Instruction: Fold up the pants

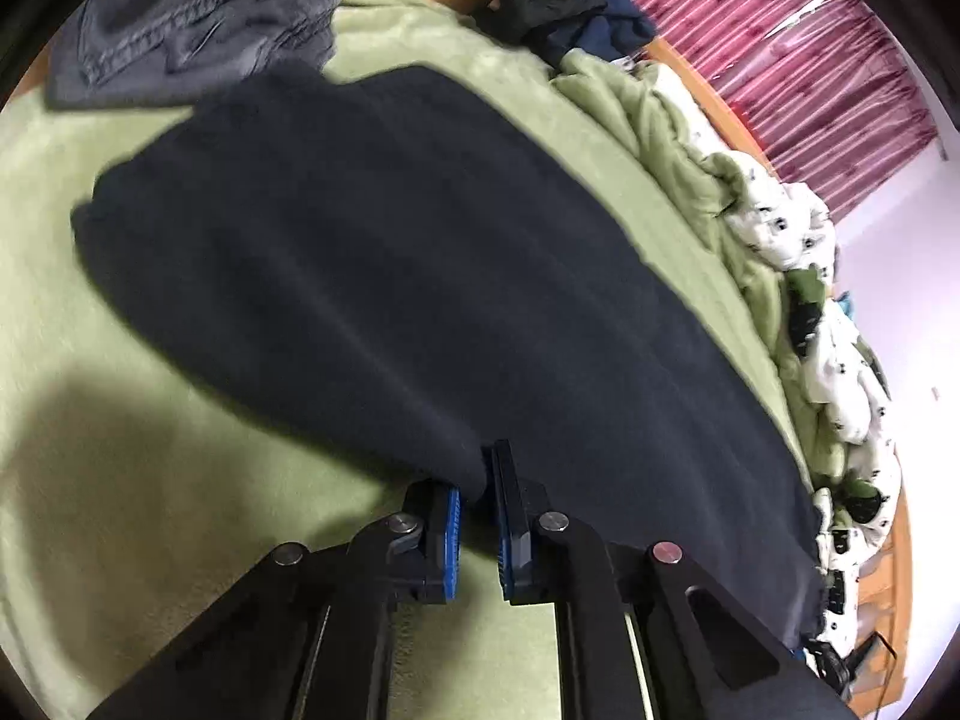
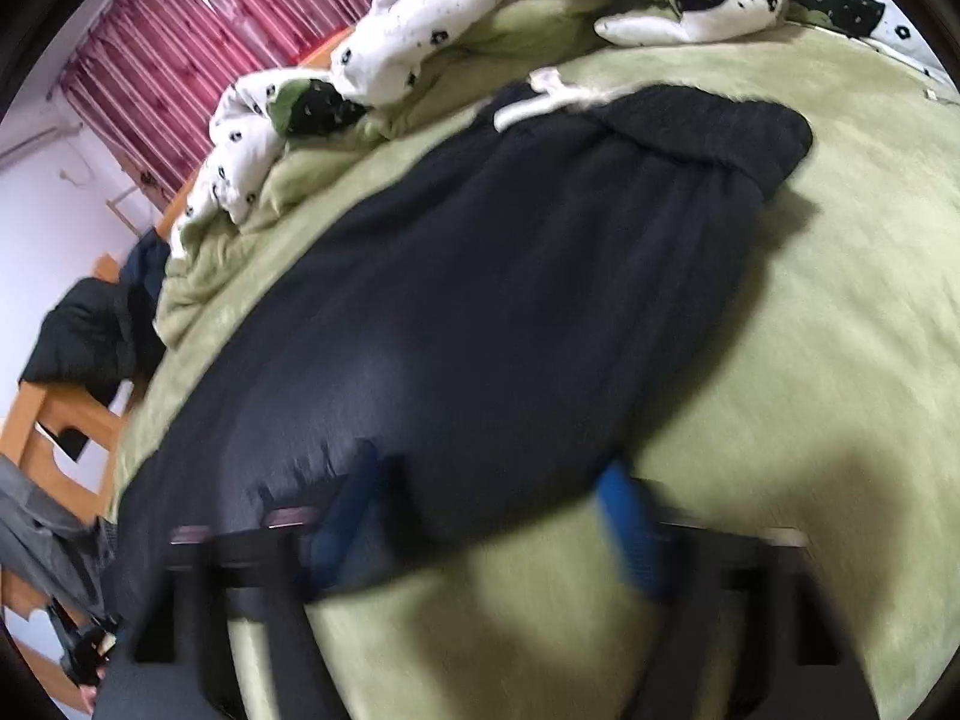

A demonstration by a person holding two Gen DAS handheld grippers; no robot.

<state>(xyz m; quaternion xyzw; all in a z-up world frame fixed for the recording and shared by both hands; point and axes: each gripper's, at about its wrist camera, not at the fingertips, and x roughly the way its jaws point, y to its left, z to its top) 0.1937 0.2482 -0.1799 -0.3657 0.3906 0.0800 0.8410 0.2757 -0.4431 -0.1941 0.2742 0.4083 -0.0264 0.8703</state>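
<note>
The dark pants [image 1: 420, 276] are lying spread lengthwise on the green blanket [image 1: 72, 372] of the bed, stretching away from both sets of fingers. In the right wrist view the waistband [image 2: 708, 126] with its white drawstring [image 2: 558, 93] is sitting at the far end from the fingers, so the legs are judged to be already laid one over the other; no crosswise fold is showing yet.

The near edge of the pants is being pinched by the left gripper [image 1: 480, 516], its blue-padded fingers [image 1: 451, 546] pressed nearly together on a bunch of cloth. The right gripper [image 2: 492, 516] is blurred; its blue fingers [image 2: 630, 534] are standing on either side of a lobe of the near hem, and it cannot be told whether the cloth is being squeezed yet.

Remaining, as judged: the held edge is to be carried over toward the waistband, then a final fold made.

Beyond the pants, a rumpled white patterned duvet [image 2: 384, 60] is bunched by the far side, and grey clothing [image 1: 180, 18] is piled off to the left.
</note>
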